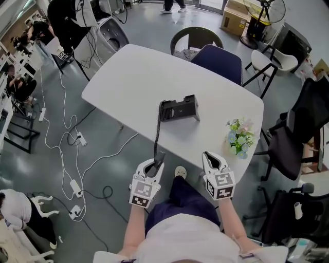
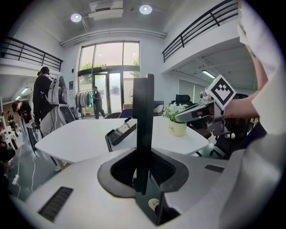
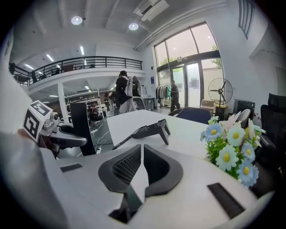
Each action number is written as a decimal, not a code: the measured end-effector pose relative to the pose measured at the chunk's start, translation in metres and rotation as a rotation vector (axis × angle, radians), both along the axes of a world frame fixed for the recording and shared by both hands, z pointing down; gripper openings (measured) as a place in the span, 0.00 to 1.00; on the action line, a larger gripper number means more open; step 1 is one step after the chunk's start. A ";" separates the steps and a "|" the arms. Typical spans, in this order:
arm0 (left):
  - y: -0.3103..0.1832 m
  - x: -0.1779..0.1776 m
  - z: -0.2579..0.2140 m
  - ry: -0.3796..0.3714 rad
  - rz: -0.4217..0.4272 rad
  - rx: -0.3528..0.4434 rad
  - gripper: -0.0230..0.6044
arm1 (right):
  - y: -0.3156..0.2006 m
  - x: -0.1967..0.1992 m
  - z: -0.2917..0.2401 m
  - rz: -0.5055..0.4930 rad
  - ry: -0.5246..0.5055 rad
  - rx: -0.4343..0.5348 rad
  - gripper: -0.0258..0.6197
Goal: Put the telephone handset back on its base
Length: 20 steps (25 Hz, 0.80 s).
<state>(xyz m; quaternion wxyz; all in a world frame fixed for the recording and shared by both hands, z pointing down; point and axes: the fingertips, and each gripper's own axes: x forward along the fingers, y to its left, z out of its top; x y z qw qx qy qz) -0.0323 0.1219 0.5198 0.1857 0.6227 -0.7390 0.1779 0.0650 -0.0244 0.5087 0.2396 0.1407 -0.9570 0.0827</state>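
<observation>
Wht short-sleeve tee [image 1: 180, 239], navy trousers [image 1: 180, 201], pale shoe [image 1: 180, 172]. L gripper [image 1: 156, 163] & R gripper [image 1: 212, 160]: wht shells, blk jaw pads, b/w marker cubes [image 1: 143, 193].

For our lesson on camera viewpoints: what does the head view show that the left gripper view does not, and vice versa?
Only the head view: the marker cube on the left gripper, a cardboard box. Only the left gripper view: ceiling lights, glass doors. Both: the handset clamped in the left jaws, the phone base, flowers, the right gripper.
</observation>
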 end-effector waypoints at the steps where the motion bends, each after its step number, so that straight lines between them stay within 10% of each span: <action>1: -0.004 -0.006 -0.001 0.001 -0.001 -0.002 0.17 | -0.004 -0.007 -0.001 -0.004 -0.001 -0.001 0.10; 20: -0.085 -0.089 0.007 0.005 0.041 -0.029 0.17 | -0.072 -0.083 0.000 -0.006 0.002 -0.010 0.10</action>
